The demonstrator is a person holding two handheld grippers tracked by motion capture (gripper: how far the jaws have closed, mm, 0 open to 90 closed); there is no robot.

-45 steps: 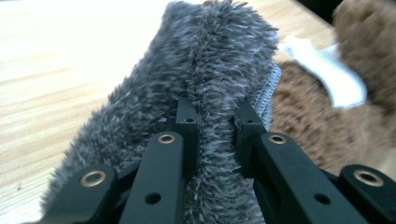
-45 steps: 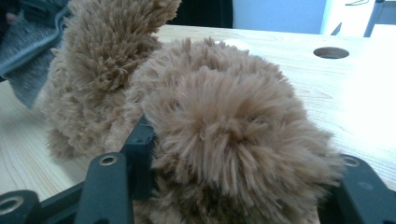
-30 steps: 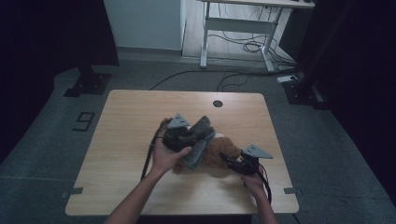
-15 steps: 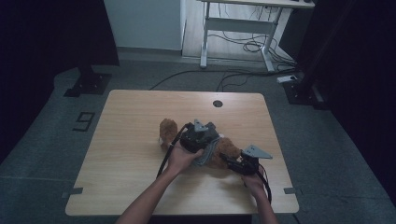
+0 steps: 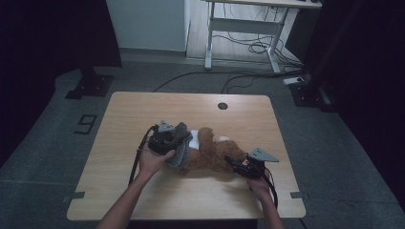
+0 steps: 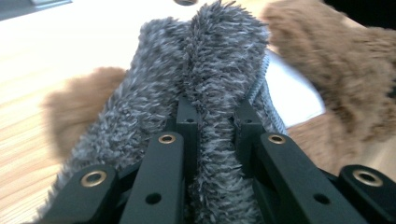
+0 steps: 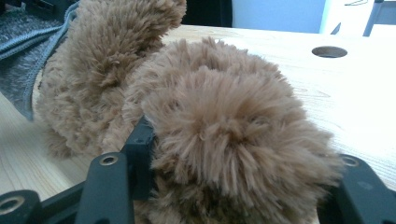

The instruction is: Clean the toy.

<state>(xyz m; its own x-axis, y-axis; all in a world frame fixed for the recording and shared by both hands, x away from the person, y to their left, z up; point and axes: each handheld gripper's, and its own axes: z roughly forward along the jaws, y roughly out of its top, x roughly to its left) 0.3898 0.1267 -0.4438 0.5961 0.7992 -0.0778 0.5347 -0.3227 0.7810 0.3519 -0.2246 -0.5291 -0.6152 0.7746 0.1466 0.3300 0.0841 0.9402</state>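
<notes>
A brown teddy bear (image 5: 215, 155) lies on its side in the middle of the wooden table (image 5: 143, 109). My left gripper (image 5: 176, 139) is at the bear's left end, shut on a fold of a grey fuzzy garment (image 5: 180, 152). In the left gripper view, the grey pile (image 6: 205, 60) is squeezed between the black jaws, with brown fur (image 6: 345, 70) and a white patch (image 6: 294, 98) behind it. My right gripper (image 5: 234, 163) is at the bear's right end, shut on a furry brown limb (image 7: 233, 140); the body (image 7: 116, 60) and grey garment (image 7: 23, 56) lie beyond.
A round cable hole (image 5: 222, 106) is in the table's far edge. Bare wood lies left of and behind the bear. A white desk frame (image 5: 243, 28) with floor cables stands behind, and a black stand base (image 5: 88, 86) at the far left.
My left hand swung right over the bear with the grey garment, then came back left and lower onto the bear's left end, which it now covers. The right gripper kept its hold and place.
</notes>
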